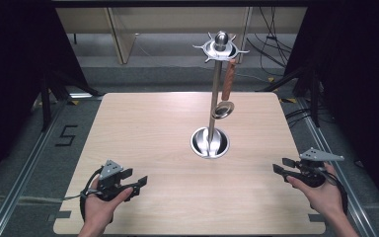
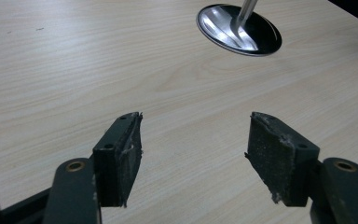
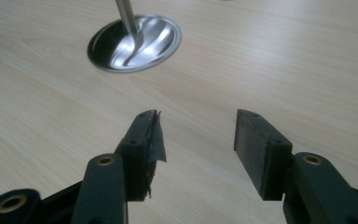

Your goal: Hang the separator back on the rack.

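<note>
Grippers resting low, near your edge of tabletop [image 1: 143,123]. Left gripper [image 1: 134,179] spread wide, holding nothing. Right gripper [image 1: 282,165] same. Ladle [image 1: 225,94] hangs on metal stand [image 1: 211,108], mid-tabletop, well apart from both. Looks like start. Next, probably reach up for ladle handle.

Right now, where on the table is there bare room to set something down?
Bare wood runs from the stand's round base to the near edge, between the left gripper and right gripper. The far left is bare too. Avoid the spot under the hanging ladle.
</note>
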